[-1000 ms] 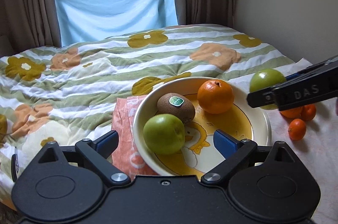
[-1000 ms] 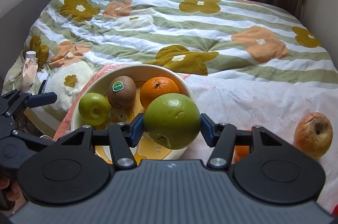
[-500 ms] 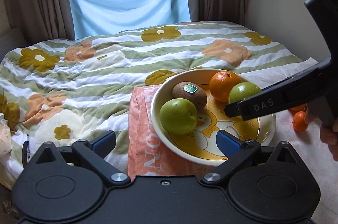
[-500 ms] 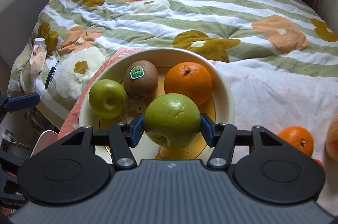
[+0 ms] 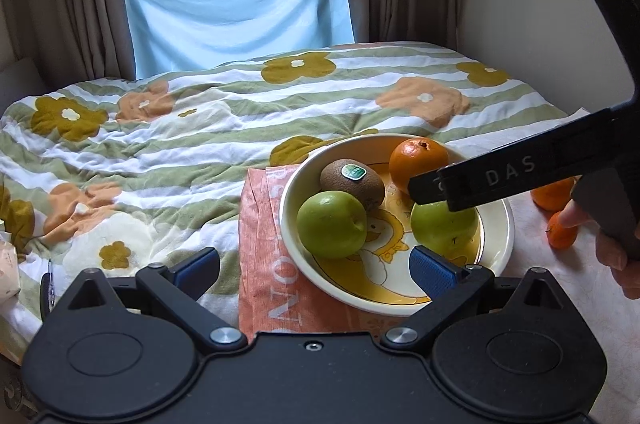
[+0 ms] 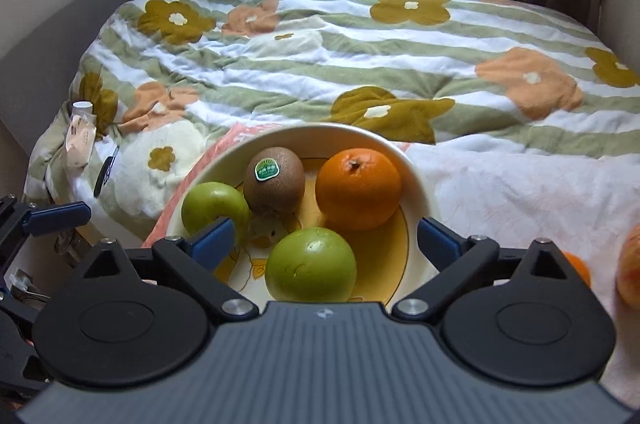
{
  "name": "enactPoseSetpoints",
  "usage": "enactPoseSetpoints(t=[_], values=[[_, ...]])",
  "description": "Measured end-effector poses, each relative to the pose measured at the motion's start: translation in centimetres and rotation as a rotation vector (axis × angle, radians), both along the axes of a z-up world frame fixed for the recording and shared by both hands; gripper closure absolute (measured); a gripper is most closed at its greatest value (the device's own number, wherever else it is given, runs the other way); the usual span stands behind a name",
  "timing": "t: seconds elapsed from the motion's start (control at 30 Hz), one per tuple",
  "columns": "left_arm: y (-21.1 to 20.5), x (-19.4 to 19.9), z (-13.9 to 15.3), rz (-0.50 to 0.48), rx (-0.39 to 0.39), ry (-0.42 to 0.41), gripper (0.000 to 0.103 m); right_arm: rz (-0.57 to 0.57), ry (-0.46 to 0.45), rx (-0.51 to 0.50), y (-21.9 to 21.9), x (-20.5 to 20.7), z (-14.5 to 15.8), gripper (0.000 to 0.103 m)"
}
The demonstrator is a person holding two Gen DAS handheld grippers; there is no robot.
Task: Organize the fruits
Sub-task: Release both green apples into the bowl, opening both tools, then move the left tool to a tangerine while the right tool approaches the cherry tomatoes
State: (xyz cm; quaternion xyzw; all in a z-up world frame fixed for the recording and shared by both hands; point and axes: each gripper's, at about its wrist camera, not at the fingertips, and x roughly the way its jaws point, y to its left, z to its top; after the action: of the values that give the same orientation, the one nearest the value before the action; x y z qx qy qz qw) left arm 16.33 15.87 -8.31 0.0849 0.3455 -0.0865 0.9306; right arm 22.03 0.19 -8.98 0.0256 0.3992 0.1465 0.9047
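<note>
**Mia:** What is sitting in the bowl?

**Ben:** Four fruits are sitting in it. A kiwi with a green sticker is lying at the back. An orange is sitting just beside it. A small green apple is resting by the left side of the bowl. A big green apple is sitting at the front, in the yellow middle.

**Mia:** Is the right hand-held gripper holding the big green apple?

**Ben:** No. Its jaws are opening wide. The big green apple is lying between the blue fingers, but they are not touching it.

**Mia:** What is the left hand-held gripper doing?

**Ben:** It is hanging in front of the bowl with its jaws spread wide. It is holding nothing.

**Mia:** Where is the bowl standing?

**Ben:** It is standing on an orange cloth on the bed, which is wearing a striped blanket with flowers.

**Mia:** Are other fruits lying outside the bowl?

**Ben:** Yes. Small oranges are lying on the white cover to the right. A reddish fruit is peeking in at the edge; I cannot tell what kind it is.
</note>
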Motion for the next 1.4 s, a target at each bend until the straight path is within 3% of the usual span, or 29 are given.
enactPoseSetpoints(t=[0.47,0.73,1.1,1.4], values=[[-1.8,-1.7,3.1,-0.036,-0.016,-0.052,0.0,-0.076,-0.103,-0.02,-2.8,-4.2,5.2,0.0],[-4.6,-4.2,5.2,-0.033,-0.028,-0.09,0.001,-0.14,-0.12,-0.017,-7.8,-8.2,7.8,0.0],[-11.0,-7.4,6.0,-0.041,-0.041,-0.09,0.001,-0.225,-0.11,-0.034,-16.4,-13.4,8.5,0.0],[-16.9,-7.5,4.4,-0.068,-0.04,-0.07,0.002,-0.291,-0.084,-0.068,-23.2,-16.3,6.8,0.0]])
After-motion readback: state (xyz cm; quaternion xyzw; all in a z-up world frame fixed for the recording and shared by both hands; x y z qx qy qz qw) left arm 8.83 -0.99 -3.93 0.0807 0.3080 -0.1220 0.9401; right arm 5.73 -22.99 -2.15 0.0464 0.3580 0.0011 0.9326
